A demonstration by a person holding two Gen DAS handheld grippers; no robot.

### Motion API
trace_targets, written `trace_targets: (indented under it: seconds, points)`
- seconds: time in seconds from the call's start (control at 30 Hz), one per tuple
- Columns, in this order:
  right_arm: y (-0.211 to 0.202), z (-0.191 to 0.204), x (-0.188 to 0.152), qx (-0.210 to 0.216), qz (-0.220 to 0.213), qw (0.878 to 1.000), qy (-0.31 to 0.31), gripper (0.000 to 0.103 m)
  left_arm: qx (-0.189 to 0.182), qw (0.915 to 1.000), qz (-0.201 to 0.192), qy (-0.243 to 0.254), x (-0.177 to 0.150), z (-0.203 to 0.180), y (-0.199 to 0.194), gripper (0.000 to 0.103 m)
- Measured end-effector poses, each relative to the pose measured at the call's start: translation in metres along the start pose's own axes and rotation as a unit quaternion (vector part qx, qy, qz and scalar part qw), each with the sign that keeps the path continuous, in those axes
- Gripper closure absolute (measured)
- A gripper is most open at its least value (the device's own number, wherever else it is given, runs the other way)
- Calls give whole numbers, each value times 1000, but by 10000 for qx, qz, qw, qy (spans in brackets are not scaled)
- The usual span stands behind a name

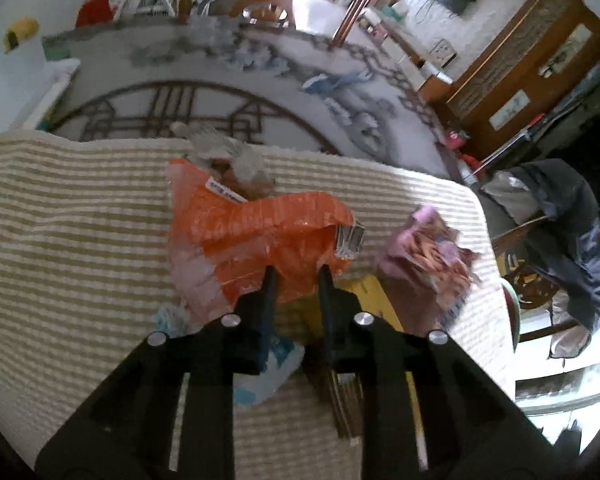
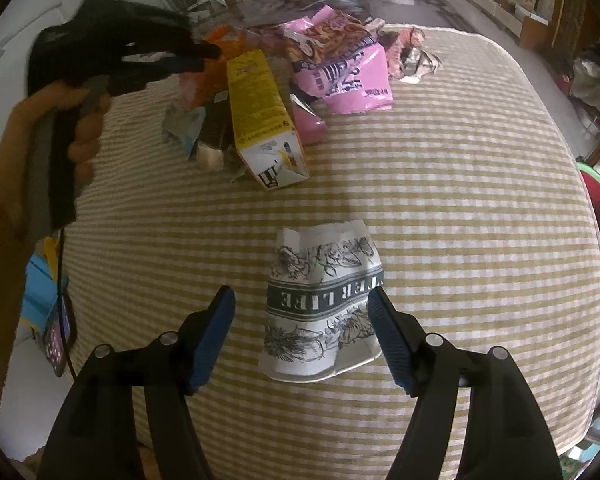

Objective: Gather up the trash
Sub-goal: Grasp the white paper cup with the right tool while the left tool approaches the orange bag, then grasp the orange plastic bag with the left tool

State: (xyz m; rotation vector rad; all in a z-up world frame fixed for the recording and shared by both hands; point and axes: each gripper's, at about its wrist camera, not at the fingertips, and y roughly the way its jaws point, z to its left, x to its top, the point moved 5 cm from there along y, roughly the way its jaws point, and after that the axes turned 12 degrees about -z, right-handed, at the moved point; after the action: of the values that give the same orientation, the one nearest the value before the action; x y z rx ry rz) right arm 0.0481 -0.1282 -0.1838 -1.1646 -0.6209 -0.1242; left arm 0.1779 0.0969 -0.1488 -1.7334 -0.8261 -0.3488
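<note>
I work over a striped cloth (image 2: 440,168) that covers the table; its far edge curves across the top of the right wrist view and its right edge drops away toward a green-rimmed red object (image 2: 598,216). The cloth is bare between the trash pile and the near paper piece, and to the right of both, which leaves free room there. My left gripper (image 1: 296,274) has its jaws pressed together on the near edge of an orange plastic bag (image 1: 256,236); the fingertips bite into the crumpled film. In the right wrist view that same gripper (image 2: 208,58) sits at the far left of the pile, with my hand (image 2: 76,128) wrapped around its handle. My right gripper (image 2: 302,304) is spread, with a blue-padded finger on either side of a crushed white paper piece with dark print (image 2: 320,304). I cannot tell whether the right pad touches the paper's edge; the left pad stands clear of it. The paper lies flat, with its long axis running near to far. A yellow carton (image 2: 264,116) lies in the pile with its long axis near to far and one end toward me. A pink snack wrapper (image 2: 344,68) lies just to its right, at the far side of the cloth.
</note>
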Motion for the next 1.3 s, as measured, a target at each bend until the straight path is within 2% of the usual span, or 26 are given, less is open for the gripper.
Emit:
trace_targets:
  seconds: [0.17, 0.33, 0.53, 0.73, 0.8, 0.87, 0.93, 1.03, 1.13, 1.3]
  points:
    - [7, 8, 9, -7, 5, 10000, 17, 35, -159, 9989, -386, -231, -9, 11, -53, 83]
    - [15, 20, 15, 27, -5, 10000, -49, 32, -229, 9969, -533, -526, -30, 24, -97, 83]
    - [20, 34, 11, 2, -46, 9999, -104, 30, -230, 9965, -331, -729, -70, 33, -126, 83]
    - [23, 35, 9, -25, -59, 10000, -67, 29, -81, 9972, -39, -740, -101, 41, -115, 80]
    - [21, 33, 7, -24, -70, 9999, -96, 29, -9, 9979, -46, -641, -105, 42, -113, 72]
    - [21, 33, 6, -34, -71, 9999, -102, 29, 38, 9987, -51, -514, -107, 42, -111, 50]
    - [19, 30, 4, -47, -71, 9999, -91, 29, 50, 9991, -45, -423, -109, 41, -108, 45]
    - [17, 28, 4, -69, -98, 9999, -63, 29, 156, 9996, 31, -219, -113, 38, -102, 29]
    - [16, 26, 4, -80, -108, 9999, -48, 29, 181, 9997, 146, -95, -120, 38, -96, 25]
    - [17, 28, 6, -82, -117, 9998, -101, 29, 292, 9989, 273, -263, -123, 44, -82, 19]
